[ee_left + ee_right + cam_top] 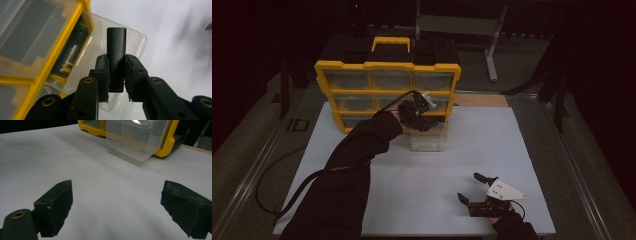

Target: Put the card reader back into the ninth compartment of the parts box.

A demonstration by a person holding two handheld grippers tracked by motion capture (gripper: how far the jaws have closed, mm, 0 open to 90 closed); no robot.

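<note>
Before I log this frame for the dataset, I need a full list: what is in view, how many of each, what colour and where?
Organiser case: one, yellow frame with clear drawers and a yellow handle, standing at the far side of the board.
Clear drawer: one, transparent, pulled out from the case's bottom right slot.
Black tube: one, black, held upright over the clear drawer.
White board: one, white, covering the table top.
Metal frame: one, grey, on the floor beyond the table.
Left gripper: one, black, jaws closed on the black tube, at the case front.
Right gripper: one, black with a grey plate, jaws wide apart, holding nothing, at the board's near right.
Sleeves: two, black, entering from the bottom edge.
</note>
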